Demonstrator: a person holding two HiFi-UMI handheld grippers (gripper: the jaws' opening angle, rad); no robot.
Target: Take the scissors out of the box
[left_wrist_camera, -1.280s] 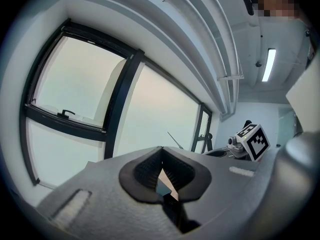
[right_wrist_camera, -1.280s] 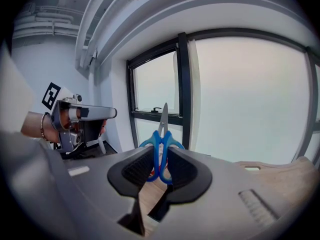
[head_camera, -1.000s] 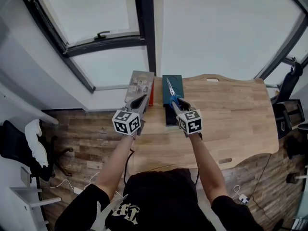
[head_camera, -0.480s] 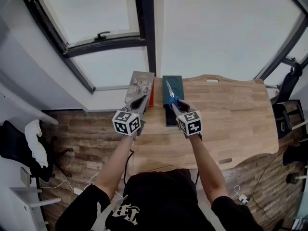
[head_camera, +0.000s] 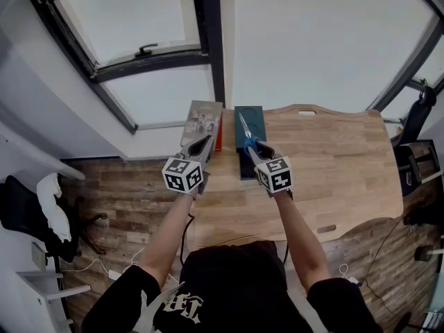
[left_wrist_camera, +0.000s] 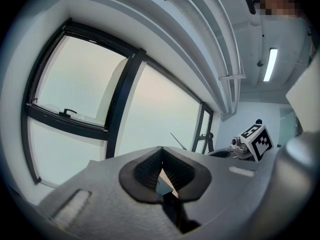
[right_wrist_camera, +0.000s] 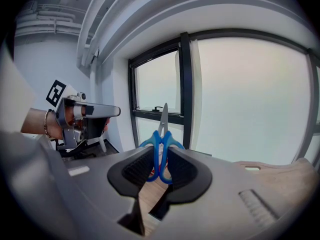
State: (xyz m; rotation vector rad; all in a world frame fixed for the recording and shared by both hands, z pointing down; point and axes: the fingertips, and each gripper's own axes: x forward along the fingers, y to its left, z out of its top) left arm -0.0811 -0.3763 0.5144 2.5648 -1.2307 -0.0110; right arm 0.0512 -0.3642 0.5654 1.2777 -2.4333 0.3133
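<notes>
My right gripper [head_camera: 254, 148] is shut on the blue handles of the scissors [head_camera: 244, 125], and the blades point away from me above the dark teal box [head_camera: 251, 115]. In the right gripper view the scissors [right_wrist_camera: 162, 134] stand upright between the pads, held in the air. The box's grey printed lid [head_camera: 203, 120] lies open to the left, past the table's left edge. My left gripper [head_camera: 203, 143] hovers over that lid with its pads closed together [left_wrist_camera: 161, 151]; nothing shows between them.
The wooden table [head_camera: 333, 165] stretches to the right of the box. Large windows [head_camera: 152, 40] rise behind the table. A chair with white cloth [head_camera: 48, 210] stands on the floor at the left, and dark gear [head_camera: 416, 158] sits at the table's right end.
</notes>
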